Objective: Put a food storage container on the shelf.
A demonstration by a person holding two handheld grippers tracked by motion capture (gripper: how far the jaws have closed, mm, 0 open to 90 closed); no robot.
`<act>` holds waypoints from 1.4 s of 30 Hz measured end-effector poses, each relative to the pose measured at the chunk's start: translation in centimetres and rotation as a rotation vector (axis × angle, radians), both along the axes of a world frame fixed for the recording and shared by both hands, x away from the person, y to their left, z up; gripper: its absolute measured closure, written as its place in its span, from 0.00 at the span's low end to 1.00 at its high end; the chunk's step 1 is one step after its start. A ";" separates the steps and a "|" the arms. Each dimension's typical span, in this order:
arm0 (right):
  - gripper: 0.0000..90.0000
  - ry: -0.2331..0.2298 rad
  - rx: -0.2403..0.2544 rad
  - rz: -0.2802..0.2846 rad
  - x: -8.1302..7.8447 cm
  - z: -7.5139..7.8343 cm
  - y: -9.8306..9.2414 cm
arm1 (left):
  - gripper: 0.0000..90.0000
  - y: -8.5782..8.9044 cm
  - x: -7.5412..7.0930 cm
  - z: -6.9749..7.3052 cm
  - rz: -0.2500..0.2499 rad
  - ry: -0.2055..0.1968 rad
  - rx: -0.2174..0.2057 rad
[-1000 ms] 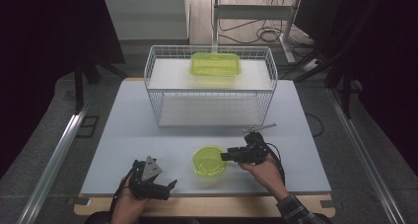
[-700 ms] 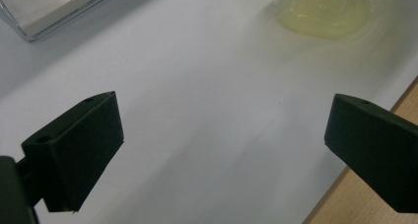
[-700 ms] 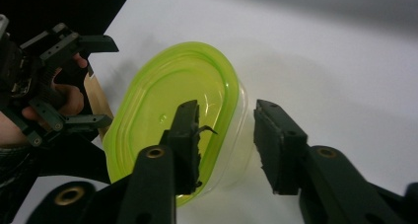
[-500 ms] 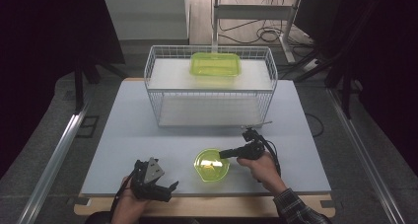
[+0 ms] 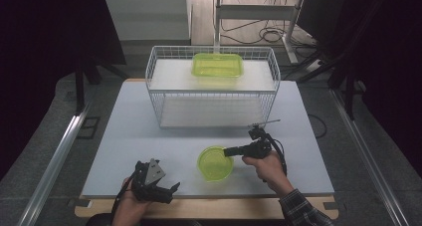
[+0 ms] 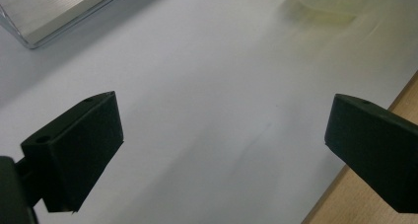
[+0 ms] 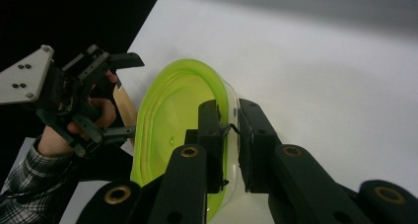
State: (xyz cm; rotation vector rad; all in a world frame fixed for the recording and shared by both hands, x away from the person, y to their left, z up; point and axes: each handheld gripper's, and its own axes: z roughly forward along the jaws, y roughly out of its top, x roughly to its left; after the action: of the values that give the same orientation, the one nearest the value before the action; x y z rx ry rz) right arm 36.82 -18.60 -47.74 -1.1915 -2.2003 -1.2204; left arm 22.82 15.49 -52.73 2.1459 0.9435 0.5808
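Note:
A round translucent green bowl (image 5: 215,162) sits on the white table (image 5: 149,136), near its front edge. My right gripper (image 5: 228,151) reaches in from the right and is shut on the bowl's right rim. In the right gripper view the jaws (image 7: 229,120) have just been closing, and the wall of the bowl (image 7: 172,120) is pinched between them. My left gripper (image 5: 170,192) rests at the front edge, left of the bowl, with its jaws wide apart. Nothing lies between them in the left gripper view (image 6: 222,140).
A white wire basket (image 5: 149,74) stands at the back of the table with a rectangular green container (image 5: 217,65) on its upper shelf. The table's wooden front edge (image 6: 374,184) runs just beside the left gripper. A metal rail (image 5: 54,156) lies along the floor at left.
The right gripper's jaws closed onto the bowl's right rim, and the bowl shifted slightly with them. The left hand stayed where it was.

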 end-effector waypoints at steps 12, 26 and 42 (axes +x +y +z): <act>0.90 -0.017 0.060 -0.044 0.4 1.8 -1.3 | 0.01 0.5 0.3 -0.1 0.034 0.035 -0.032; 0.90 -0.039 0.099 -0.072 0.9 4.2 -2.0 | 0.01 0.3 0.3 -0.3 0.036 0.047 -0.022; 0.90 -0.090 0.137 -0.101 1.7 8.5 -2.6 | 0.00 0.3 0.4 -0.3 0.028 0.052 -0.013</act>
State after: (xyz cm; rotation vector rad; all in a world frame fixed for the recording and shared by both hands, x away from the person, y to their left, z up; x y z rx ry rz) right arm 38.55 -21.19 -39.27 -1.2272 -2.1020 -1.4677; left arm 23.18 15.80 -53.01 2.1489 1.0047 0.5336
